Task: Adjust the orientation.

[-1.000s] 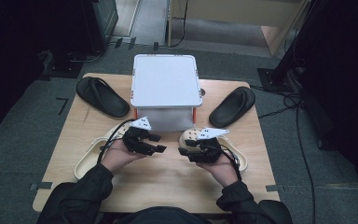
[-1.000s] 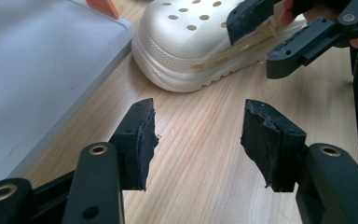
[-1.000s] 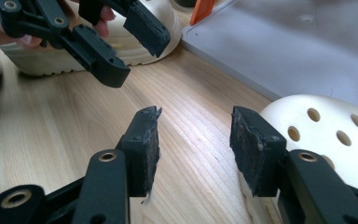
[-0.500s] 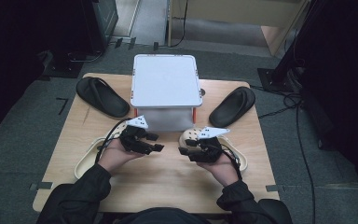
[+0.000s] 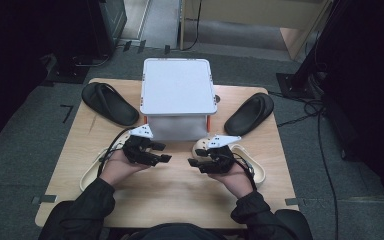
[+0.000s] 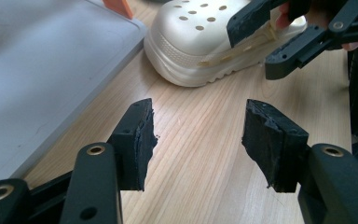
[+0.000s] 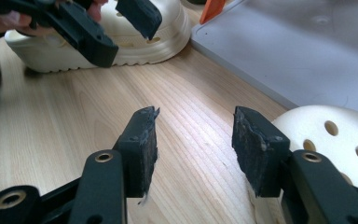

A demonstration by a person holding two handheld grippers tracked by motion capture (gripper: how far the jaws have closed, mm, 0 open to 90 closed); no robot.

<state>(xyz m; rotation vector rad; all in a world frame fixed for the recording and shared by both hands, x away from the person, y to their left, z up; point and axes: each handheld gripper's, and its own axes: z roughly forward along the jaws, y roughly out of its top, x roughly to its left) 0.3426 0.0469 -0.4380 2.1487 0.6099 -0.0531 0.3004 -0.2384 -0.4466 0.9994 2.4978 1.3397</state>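
My left gripper [image 5: 166, 152] and right gripper [image 5: 194, 165] face each other low over the wooden table [image 5: 180, 200], in front of a grey lidded box [image 5: 177, 92]. A cream perforated clog [image 5: 92, 170] lies under the left hand and a second one [image 5: 252, 167] under the right hand. In the left gripper view my left gripper [image 6: 196, 135] stands open over bare wood, with the right clog [image 6: 191, 51] beyond it. In the right gripper view my right gripper [image 7: 193, 140] is open; its jaws have just been opening, with nothing between them. That clog's toe [image 7: 326, 135] lies beside its right jaw.
Two black slippers lie at the back of the table, one to the left [image 5: 109, 102] and one to the right [image 5: 252, 112] of the box. An orange latch [image 7: 212, 9] sticks out from the box's front corner. Cables [image 5: 325, 150] run over the floor at the right.
Both hands have stayed almost in place before the box. Nothing has been picked up or let go.
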